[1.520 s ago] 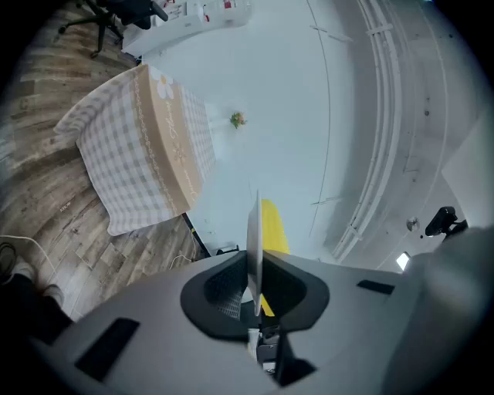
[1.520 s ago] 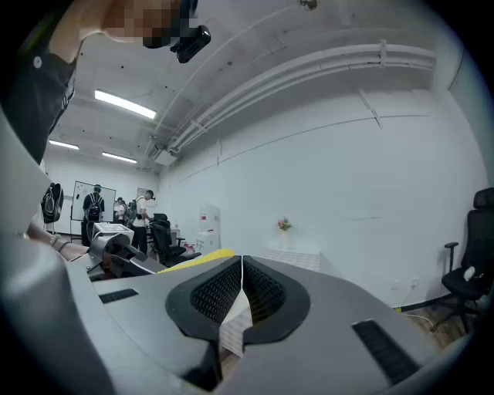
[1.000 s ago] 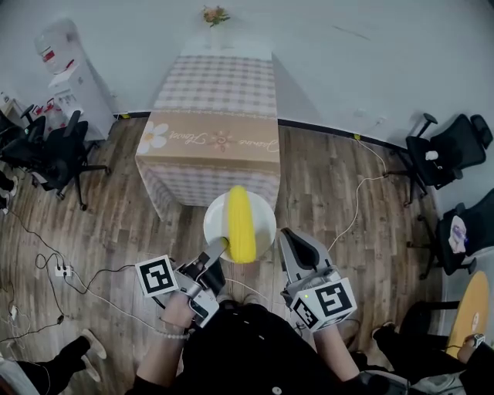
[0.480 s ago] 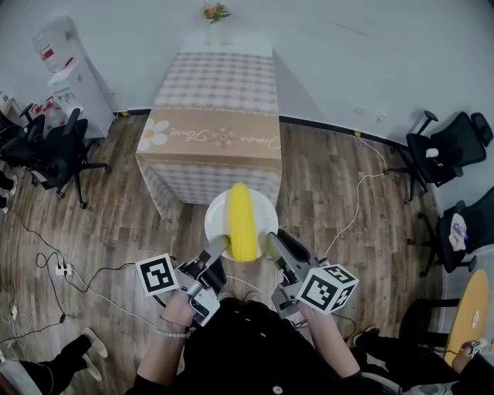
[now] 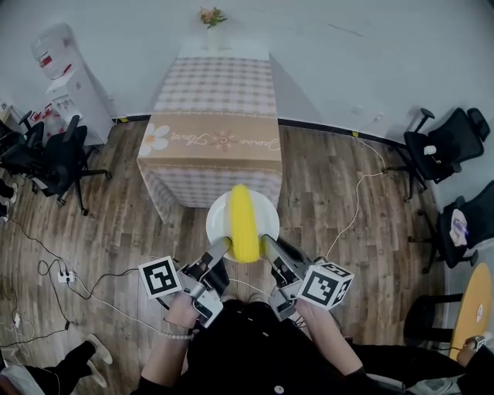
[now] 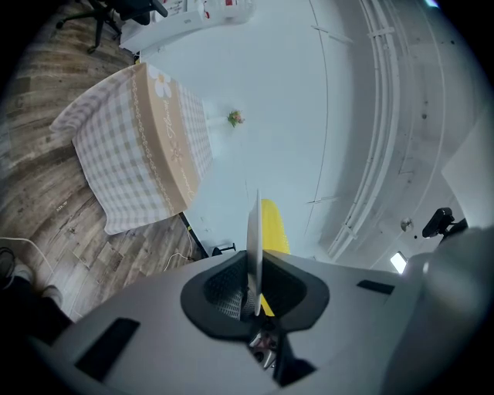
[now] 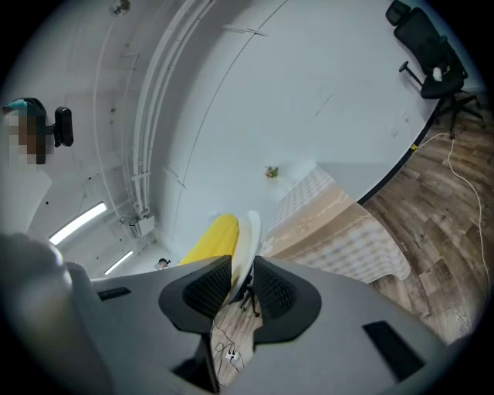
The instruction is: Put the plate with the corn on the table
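Observation:
A white plate (image 5: 220,220) carrying a yellow corn cob (image 5: 245,222) hangs in the air in front of the checked-cloth table (image 5: 216,100), level with its near end. My left gripper (image 5: 218,248) is shut on the plate's near left rim; in the left gripper view the rim (image 6: 254,231) stands edge-on between the pads, with the corn (image 6: 274,227) behind it. My right gripper (image 5: 268,245) is at the near right rim. Its jaws are closing around the rim (image 7: 248,231), with a gap still showing beside it. The corn (image 7: 210,239) lies to the rim's left.
A small vase of flowers (image 5: 212,17) stands at the table's far end. Office chairs stand at the left (image 5: 46,154) and right (image 5: 448,146). A water dispenser (image 5: 65,77) is by the left wall. Cables (image 5: 77,285) cross the wooden floor.
My right gripper has swung in from the right, opened, and come around the plate's near right rim. The left gripper keeps its hold and the plate has barely moved.

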Demonstrator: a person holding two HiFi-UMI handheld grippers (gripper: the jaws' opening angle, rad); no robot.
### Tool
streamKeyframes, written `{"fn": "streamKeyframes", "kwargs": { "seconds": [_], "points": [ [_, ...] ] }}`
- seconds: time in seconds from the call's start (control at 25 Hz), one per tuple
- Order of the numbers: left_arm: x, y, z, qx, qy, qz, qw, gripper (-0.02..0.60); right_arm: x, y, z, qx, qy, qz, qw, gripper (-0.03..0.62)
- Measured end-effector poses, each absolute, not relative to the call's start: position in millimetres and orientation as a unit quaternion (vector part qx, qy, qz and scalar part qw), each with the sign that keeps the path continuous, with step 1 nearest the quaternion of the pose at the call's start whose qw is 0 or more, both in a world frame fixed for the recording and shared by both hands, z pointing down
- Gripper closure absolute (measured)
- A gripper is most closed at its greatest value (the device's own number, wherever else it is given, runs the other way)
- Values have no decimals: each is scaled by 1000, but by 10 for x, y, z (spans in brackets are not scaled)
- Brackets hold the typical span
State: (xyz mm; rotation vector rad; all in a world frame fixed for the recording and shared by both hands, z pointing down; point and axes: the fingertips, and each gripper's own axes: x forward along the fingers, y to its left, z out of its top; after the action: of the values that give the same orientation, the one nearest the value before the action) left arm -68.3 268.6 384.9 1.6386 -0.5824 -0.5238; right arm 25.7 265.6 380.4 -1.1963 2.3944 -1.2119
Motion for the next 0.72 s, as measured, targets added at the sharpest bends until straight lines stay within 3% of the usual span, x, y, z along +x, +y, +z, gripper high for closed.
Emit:
{"fn": "streamKeyframes", "kwargs": {
  "seconds": [0.72],
  "points": [
    [-887,2739,3870,720,-245,-209,615,546,50,2750,3821,-419,805,-405,110,480]
  ]
}}
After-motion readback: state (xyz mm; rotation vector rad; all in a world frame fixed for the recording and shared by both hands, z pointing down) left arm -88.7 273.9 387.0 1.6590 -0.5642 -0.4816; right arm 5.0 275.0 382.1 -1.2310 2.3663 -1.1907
